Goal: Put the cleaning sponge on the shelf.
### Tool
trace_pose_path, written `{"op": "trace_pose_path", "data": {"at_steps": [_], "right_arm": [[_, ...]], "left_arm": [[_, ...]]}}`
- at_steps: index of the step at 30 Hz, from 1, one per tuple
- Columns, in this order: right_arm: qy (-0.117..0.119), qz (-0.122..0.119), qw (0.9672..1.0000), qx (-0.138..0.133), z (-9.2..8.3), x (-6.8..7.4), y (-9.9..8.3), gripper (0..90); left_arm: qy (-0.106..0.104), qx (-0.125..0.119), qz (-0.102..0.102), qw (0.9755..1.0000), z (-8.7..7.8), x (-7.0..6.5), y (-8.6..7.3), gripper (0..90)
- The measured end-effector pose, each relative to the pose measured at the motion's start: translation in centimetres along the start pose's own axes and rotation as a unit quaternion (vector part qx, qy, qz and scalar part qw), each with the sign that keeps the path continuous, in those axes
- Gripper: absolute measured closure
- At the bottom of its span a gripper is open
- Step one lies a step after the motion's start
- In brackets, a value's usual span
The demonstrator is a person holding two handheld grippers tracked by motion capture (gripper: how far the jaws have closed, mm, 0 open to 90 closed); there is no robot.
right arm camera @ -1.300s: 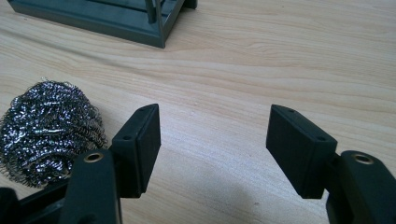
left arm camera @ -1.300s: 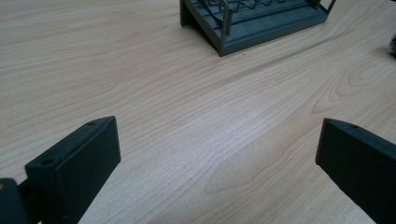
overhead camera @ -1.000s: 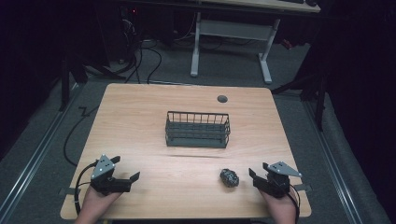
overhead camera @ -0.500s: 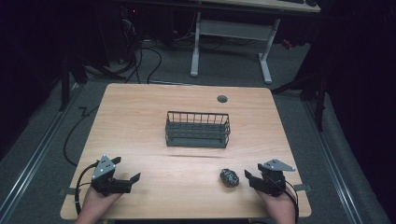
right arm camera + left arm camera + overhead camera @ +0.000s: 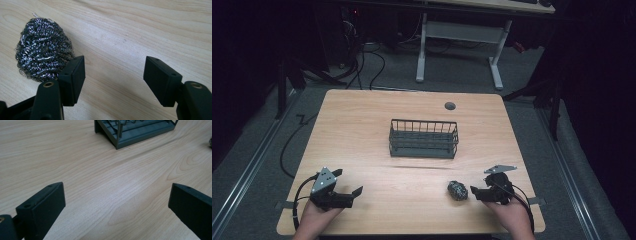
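Scourer (image 5: 43, 60) of steel wool lies on the table (image 5: 362, 125) just off my right gripper (image 5: 113, 77), outside its parted jaws — I'd shift sideways to centre it before closing. My left gripper (image 5: 115, 202) rests wide open, basket (image 5: 424, 139) beyond. Compared with a second ago, the right gripper has edged closer to the scourer.
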State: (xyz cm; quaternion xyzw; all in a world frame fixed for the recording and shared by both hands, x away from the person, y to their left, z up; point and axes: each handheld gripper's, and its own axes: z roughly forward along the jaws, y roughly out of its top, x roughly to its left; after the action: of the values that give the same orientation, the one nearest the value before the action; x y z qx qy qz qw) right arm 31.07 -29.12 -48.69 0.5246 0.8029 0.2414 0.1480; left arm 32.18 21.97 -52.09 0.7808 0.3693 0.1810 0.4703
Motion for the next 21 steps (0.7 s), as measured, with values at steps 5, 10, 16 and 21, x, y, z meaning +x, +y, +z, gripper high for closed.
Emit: {"op": "trace_pose_path", "data": {"at_steps": [5,10,16,21], "right_arm": [[-0.007,-0.007,0.9998,0.019,-0.1,-0.2,0.3,34.1],[-0.009,-0.011,0.9985,0.052,-0.3,-0.4,0.6,34.1],[-0.016,-0.025,0.9959,0.086,-0.2,-0.5,1.0,33.8],[-0.014,-0.03,0.9947,0.097,-0.1,-0.5,1.5,33.8]], "left_arm": [[0.001,-0.007,0.002,1.0,-0.2,-0.2,0.2,1.6],[-0.003,0.0,0.008,1.0,0.2,-0.2,0.3,1.6],[-0.002,-0.004,0.009,0.9999,0.1,-0.2,0.4,1.6],[-0.005,-0.001,0.012,0.9999,0.1,-0.2,0.3,1.6]]}}
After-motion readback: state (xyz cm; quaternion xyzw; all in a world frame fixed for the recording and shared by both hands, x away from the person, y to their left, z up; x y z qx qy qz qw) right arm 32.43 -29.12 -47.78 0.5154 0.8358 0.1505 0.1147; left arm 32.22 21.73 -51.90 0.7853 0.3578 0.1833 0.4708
